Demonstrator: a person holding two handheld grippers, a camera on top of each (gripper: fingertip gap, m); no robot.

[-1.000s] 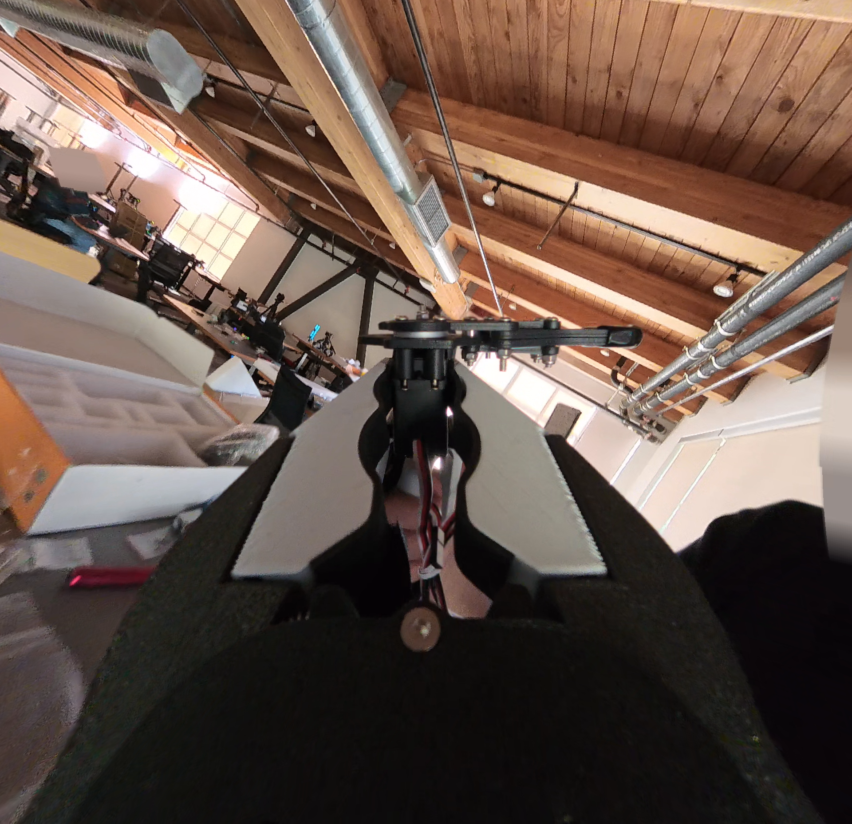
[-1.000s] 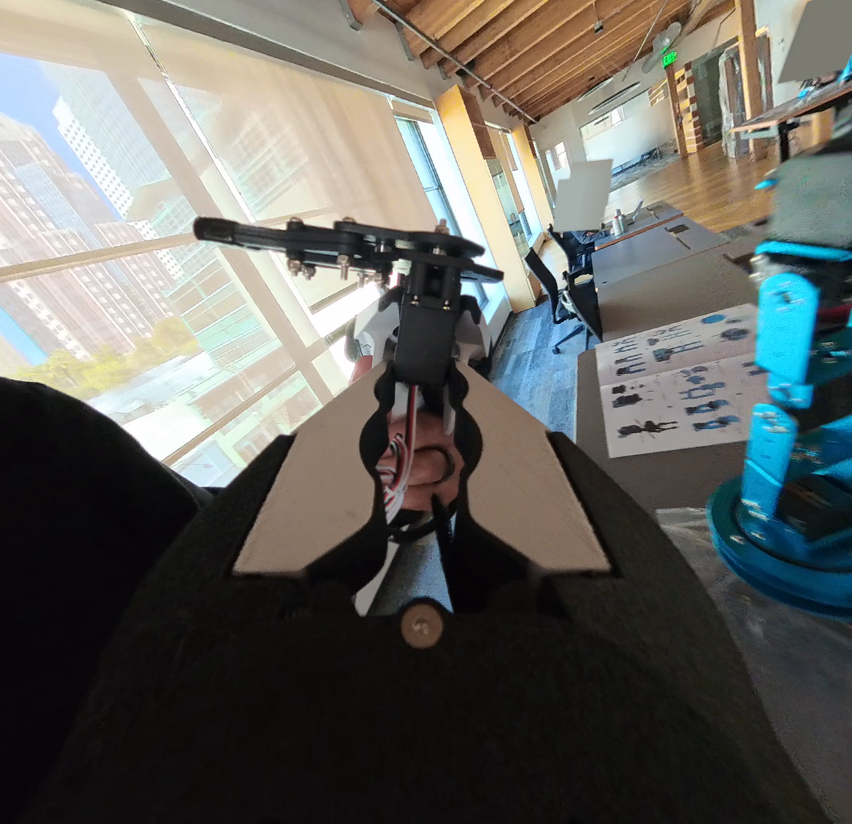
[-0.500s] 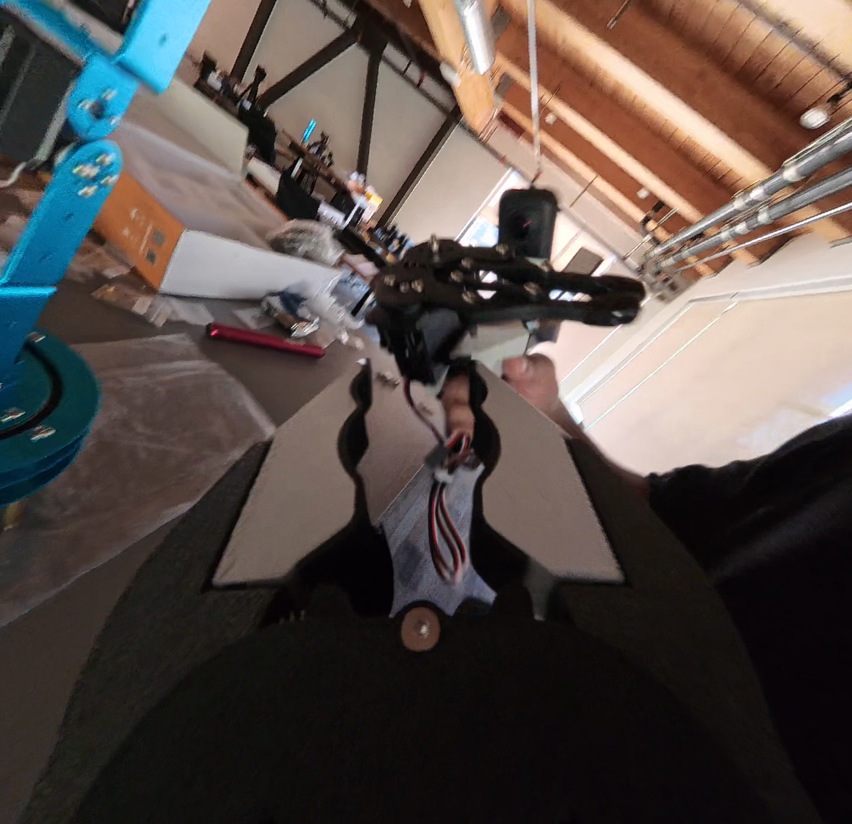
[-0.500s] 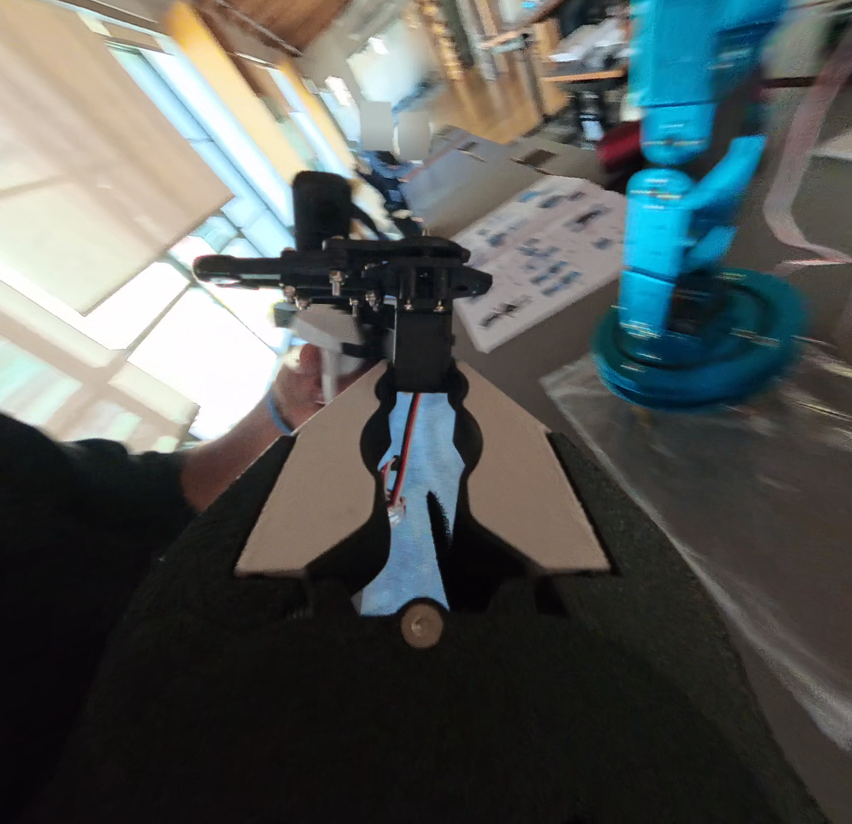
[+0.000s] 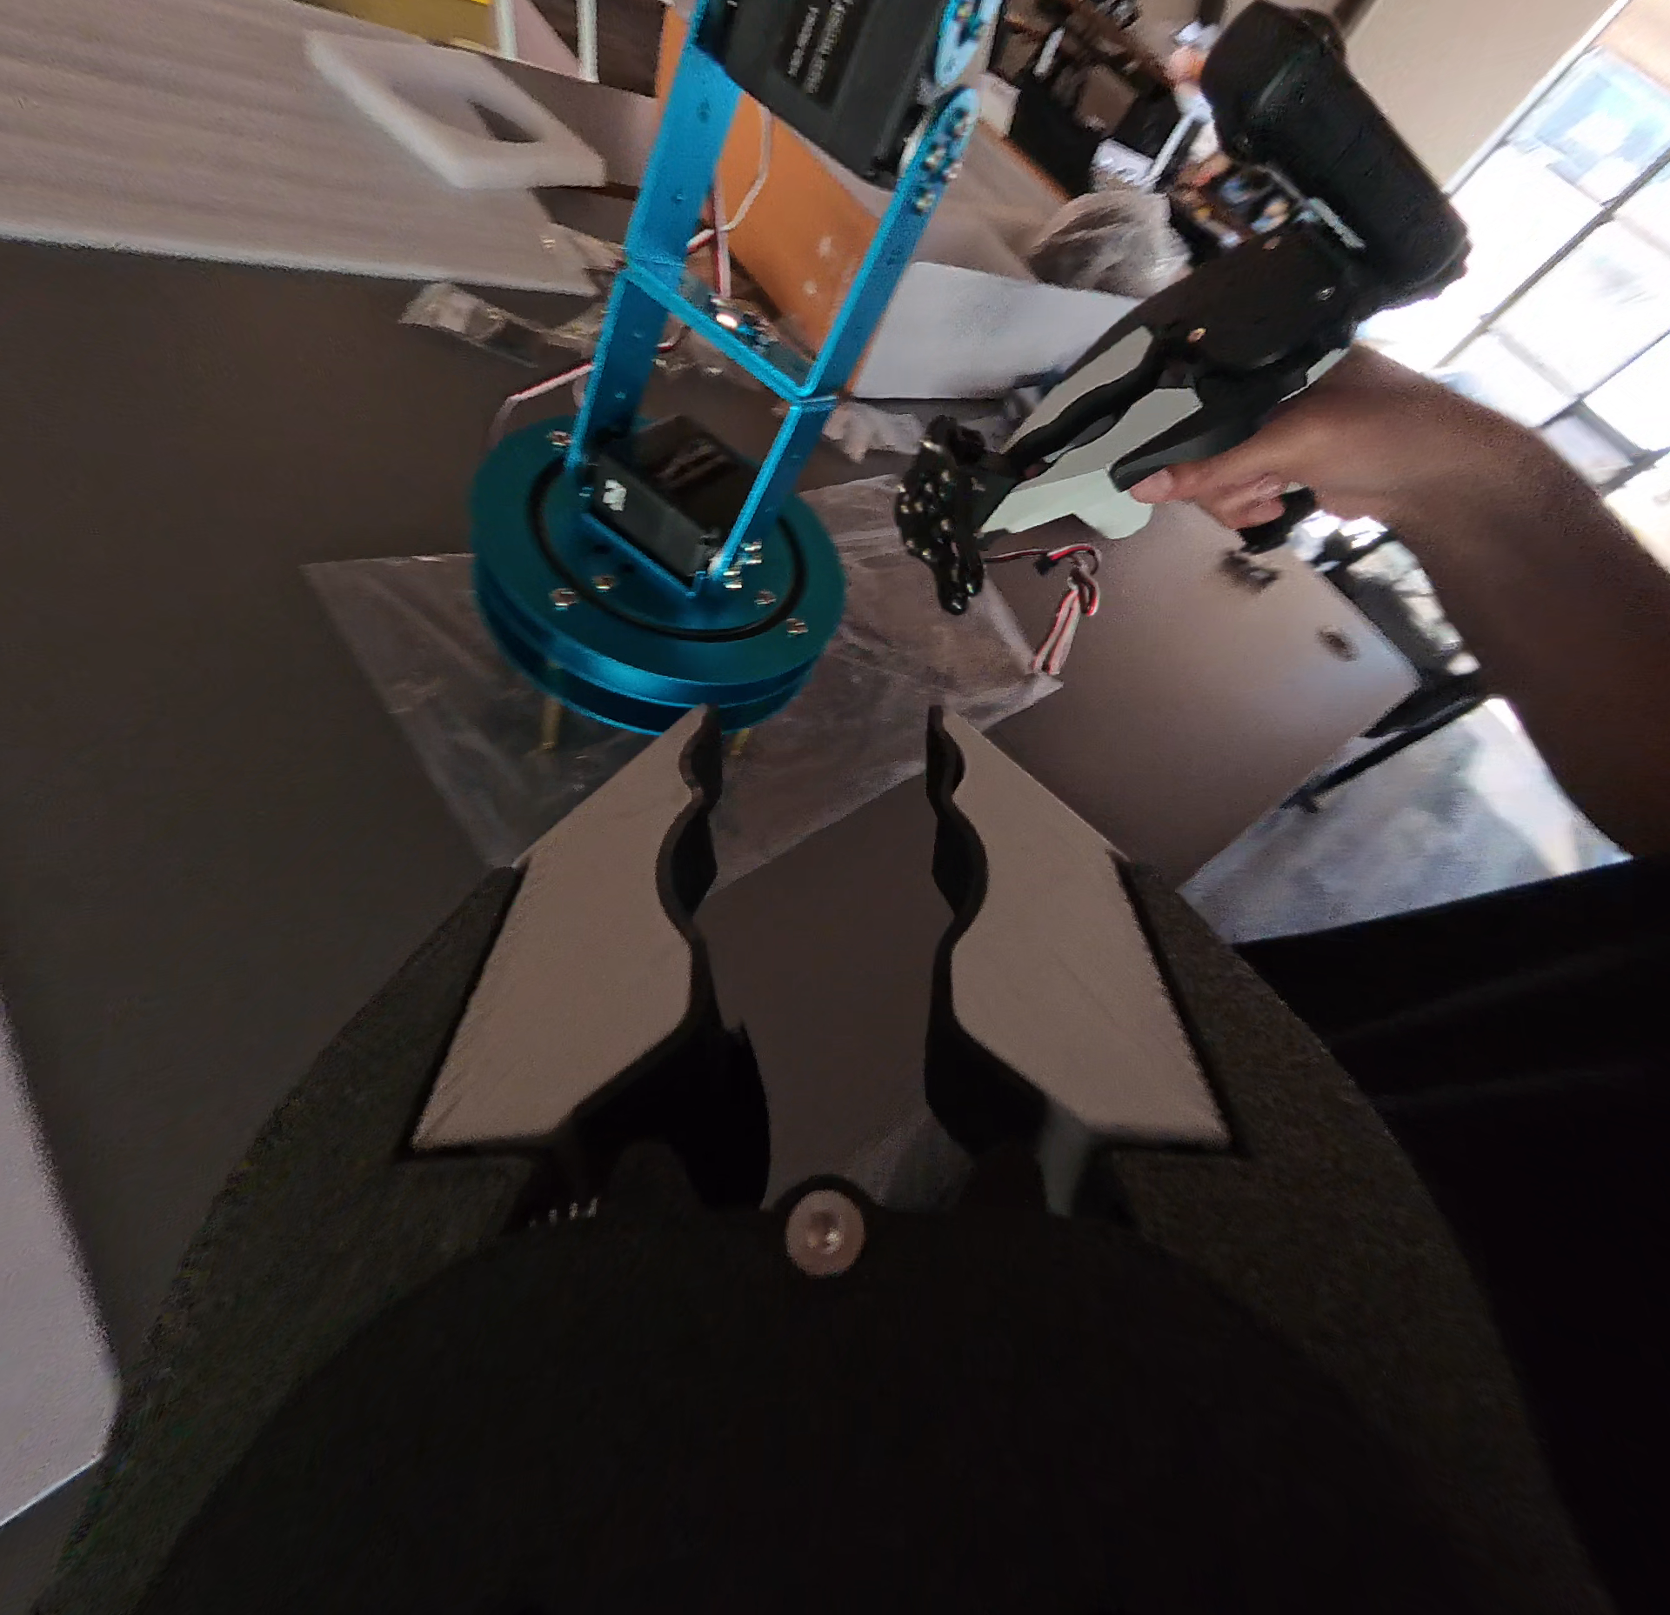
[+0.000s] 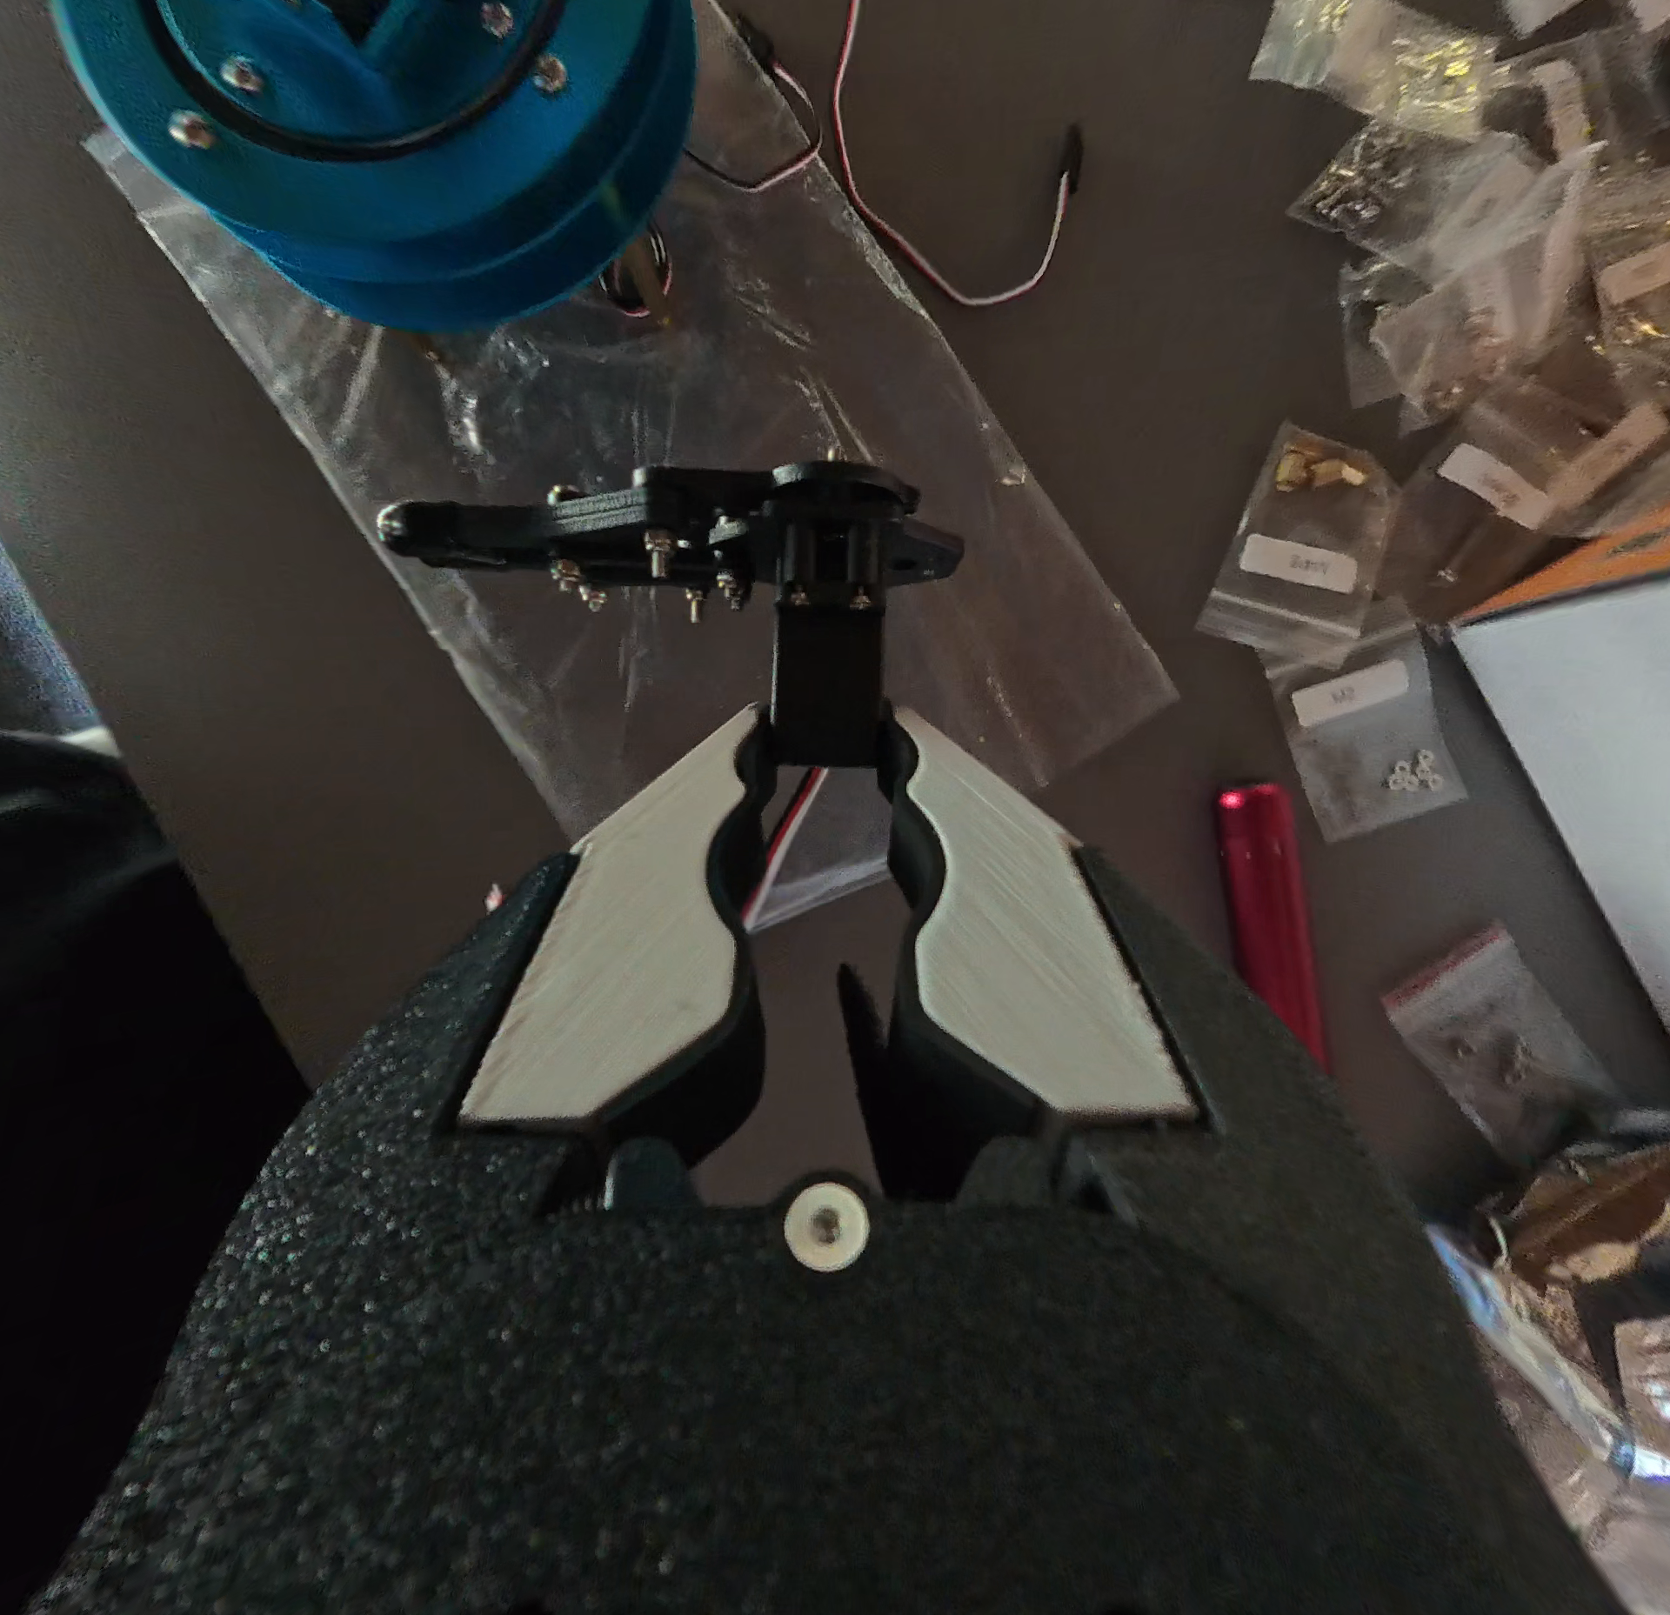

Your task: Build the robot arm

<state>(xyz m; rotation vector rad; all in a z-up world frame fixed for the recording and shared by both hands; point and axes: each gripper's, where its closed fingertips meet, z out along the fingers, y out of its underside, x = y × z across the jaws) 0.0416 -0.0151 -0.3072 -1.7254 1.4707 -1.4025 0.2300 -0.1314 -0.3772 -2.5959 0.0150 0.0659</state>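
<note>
Fingers: we note left gripper [image 5: 818, 740] spread, empty, below blue base [image 5: 660, 596]; right gripper [image 6: 824, 740] pinching black servo assy [image 6: 723, 537], frame ctr.

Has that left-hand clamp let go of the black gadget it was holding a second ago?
Yes. The left gripper is now open and empty, near the blue round base. The black claw part is held only by the right gripper.

Dark brown tabletop [image 5: 226, 487]; bright windows [image 5: 1572, 216] far right; possibly desks behind, blurred.
</note>
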